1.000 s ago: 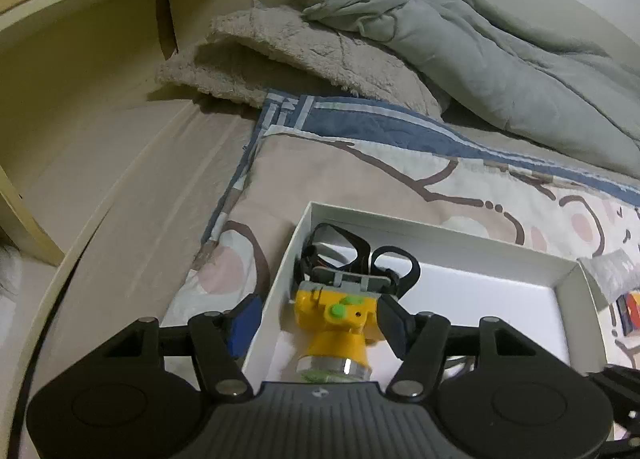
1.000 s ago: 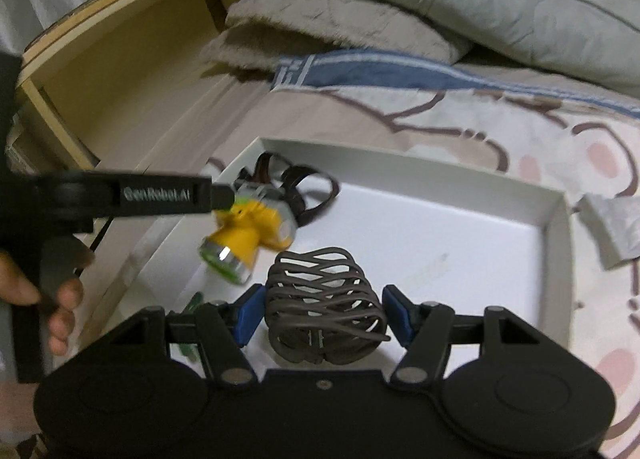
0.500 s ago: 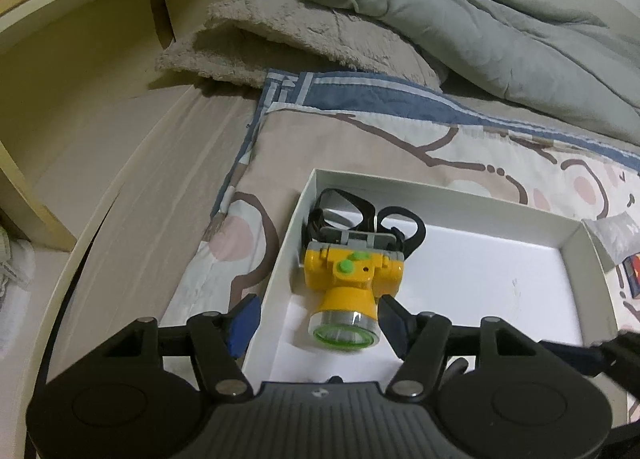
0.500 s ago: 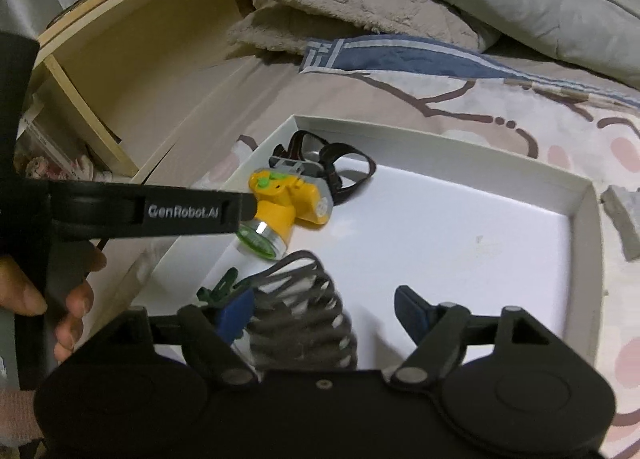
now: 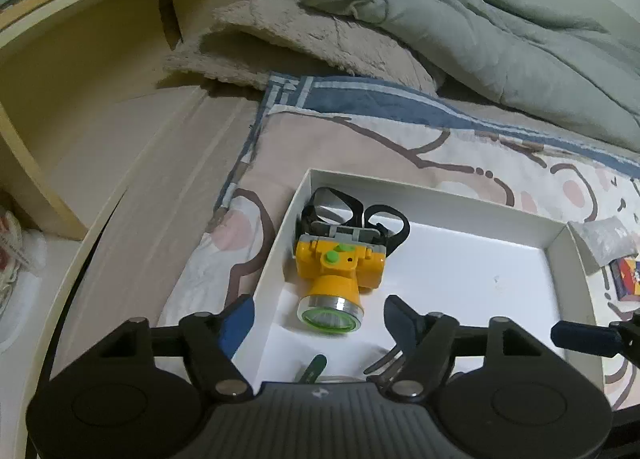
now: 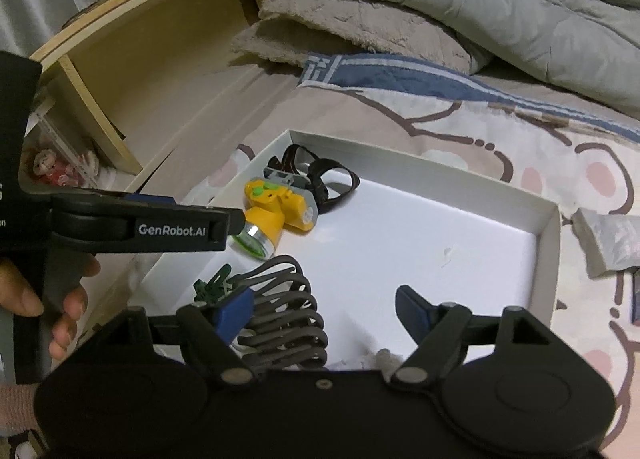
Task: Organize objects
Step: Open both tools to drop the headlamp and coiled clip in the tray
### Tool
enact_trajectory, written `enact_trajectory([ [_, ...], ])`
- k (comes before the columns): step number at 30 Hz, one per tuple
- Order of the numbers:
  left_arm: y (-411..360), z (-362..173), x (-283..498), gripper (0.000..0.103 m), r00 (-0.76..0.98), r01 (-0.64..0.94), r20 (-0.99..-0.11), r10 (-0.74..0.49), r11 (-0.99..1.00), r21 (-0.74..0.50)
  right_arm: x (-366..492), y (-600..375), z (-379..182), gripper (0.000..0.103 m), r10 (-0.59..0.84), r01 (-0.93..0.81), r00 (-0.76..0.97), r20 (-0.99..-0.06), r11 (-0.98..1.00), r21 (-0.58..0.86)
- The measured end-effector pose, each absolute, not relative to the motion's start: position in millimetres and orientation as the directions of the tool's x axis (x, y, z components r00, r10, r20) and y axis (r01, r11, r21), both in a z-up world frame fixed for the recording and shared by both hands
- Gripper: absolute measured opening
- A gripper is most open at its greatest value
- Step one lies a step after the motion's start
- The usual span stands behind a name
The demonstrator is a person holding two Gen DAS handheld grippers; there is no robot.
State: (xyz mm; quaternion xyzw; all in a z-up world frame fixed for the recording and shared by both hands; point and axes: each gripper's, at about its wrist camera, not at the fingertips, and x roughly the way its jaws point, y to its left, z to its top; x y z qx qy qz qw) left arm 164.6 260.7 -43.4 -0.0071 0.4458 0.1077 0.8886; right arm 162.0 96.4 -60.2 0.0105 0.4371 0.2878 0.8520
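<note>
Yellow plastic headlamp (image 5: pixel 338 279) lies in the white box (image 5: pixel 460 195) on the bed, hard and light; its stiff body looks best to grab. Left tongs (image 5: pixel 320 319) are opening, empty. Right tongs (image 6: pixel 324 307) are let go, beside the springy gray coil (image 6: pixel 284 315), seen whole only from the right.

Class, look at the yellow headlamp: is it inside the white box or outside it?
Inside. The yellow headlamp lies on the floor of the white box, near its left wall, with its black straps coiled behind it, and no fingers touch it.
</note>
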Motion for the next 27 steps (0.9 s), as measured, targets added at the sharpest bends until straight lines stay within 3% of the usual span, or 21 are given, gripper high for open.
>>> enact_trajectory([
  [1, 260.0, -41.2, 162.7, 0.083, 0.581, -0.202, -0.792, 0.186, 0.976, 0.081, 161.8, 94.0, -57.9, 0.081, 0.501, -0.483, 0.452, -0.738, 0.833, 0.269],
  [10, 252.8, -31.1, 142.1, 0.099, 0.575, -0.234, -0.789, 0.218, 0.967, 0.097, 157.6, 67.2, -45.6, 0.086, 0.459, -0.452, 0.492, -0.740, 0.861, 0.233],
  [13, 248.1, -28.8, 133.8, 0.103, 0.577, -0.235, -0.783, 0.231, 0.966, 0.112, 154.5, 59.7, -43.1, 0.094, 0.446, -0.452, 0.503, -0.740, 0.866, 0.215],
  [15, 245.4, -26.9, 128.7, 0.103, 0.580, -0.238, -0.778, 0.241, 0.964, 0.121, 152.1, 54.6, -41.4, 0.102, 0.433, -0.450, 0.514, -0.741, 0.871, 0.197],
  [27, 223.8, -18.6, 104.7, 0.103, 0.593, -0.218, -0.773, 0.226, 0.969, 0.115, 141.7, 25.1, -29.3, 0.103, 0.378, -0.437, 0.567, -0.732, 0.891, 0.122],
])
